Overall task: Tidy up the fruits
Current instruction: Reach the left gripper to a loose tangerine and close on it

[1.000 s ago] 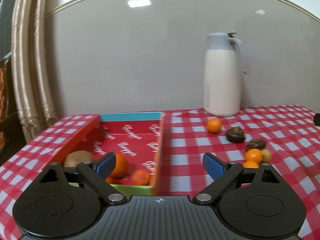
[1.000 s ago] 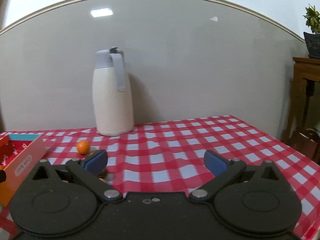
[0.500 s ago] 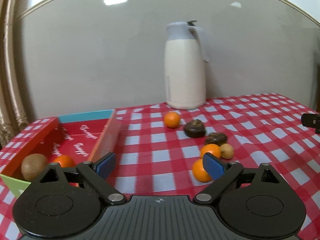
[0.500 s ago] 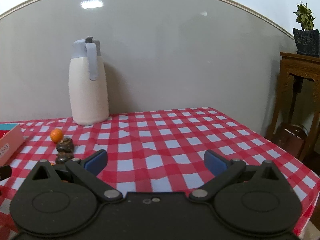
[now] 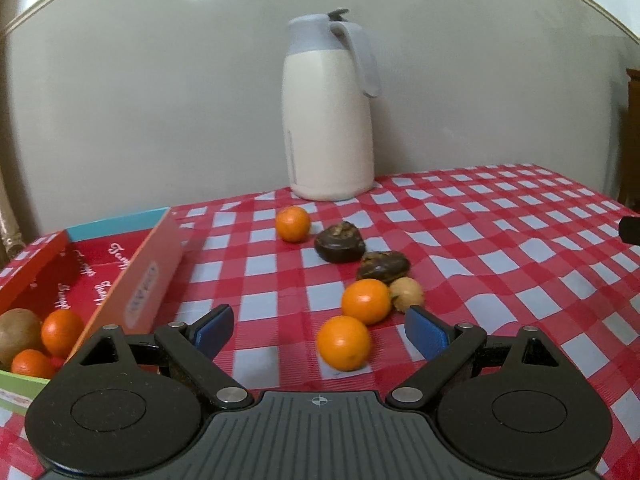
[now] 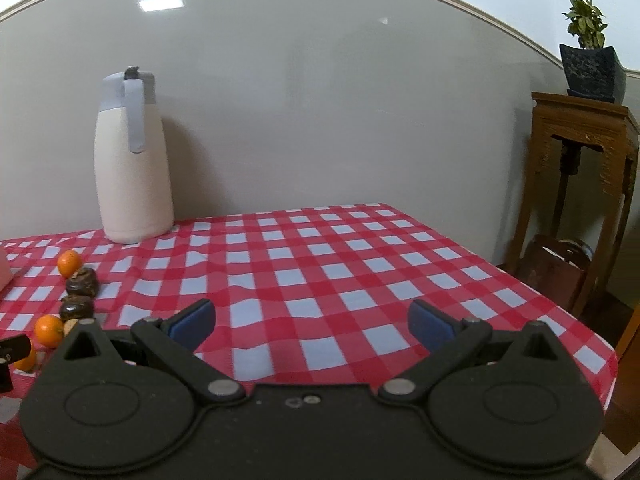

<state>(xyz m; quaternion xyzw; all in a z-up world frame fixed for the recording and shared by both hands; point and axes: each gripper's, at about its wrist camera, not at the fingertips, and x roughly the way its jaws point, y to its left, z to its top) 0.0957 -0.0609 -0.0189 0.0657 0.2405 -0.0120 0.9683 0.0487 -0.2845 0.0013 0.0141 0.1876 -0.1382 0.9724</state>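
Observation:
My left gripper (image 5: 320,330) is open and empty, low over the checked cloth. An orange (image 5: 343,343) lies between its fingertips, just ahead. Beyond it lie a second orange (image 5: 366,301), a small tan fruit (image 5: 407,294), two dark brown fruits (image 5: 382,266) (image 5: 339,242) and a far orange (image 5: 293,223). The red box (image 5: 150,280) at the left holds a kiwi (image 5: 16,330) and two oranges (image 5: 61,332). My right gripper (image 6: 312,326) is open and empty over bare cloth; the fruits (image 6: 80,282) lie at its far left.
A cream jug with a grey lid (image 5: 330,120) stands at the back by the wall, also in the right wrist view (image 6: 132,160). A wooden stand (image 6: 580,184) with a potted plant (image 6: 590,64) is right of the table. The table's right edge (image 6: 560,304) is near.
The left gripper swung right, away from the box toward the loose fruits, and now has the nearest orange between its open fingers. The right gripper also turned right. Both stayed open.

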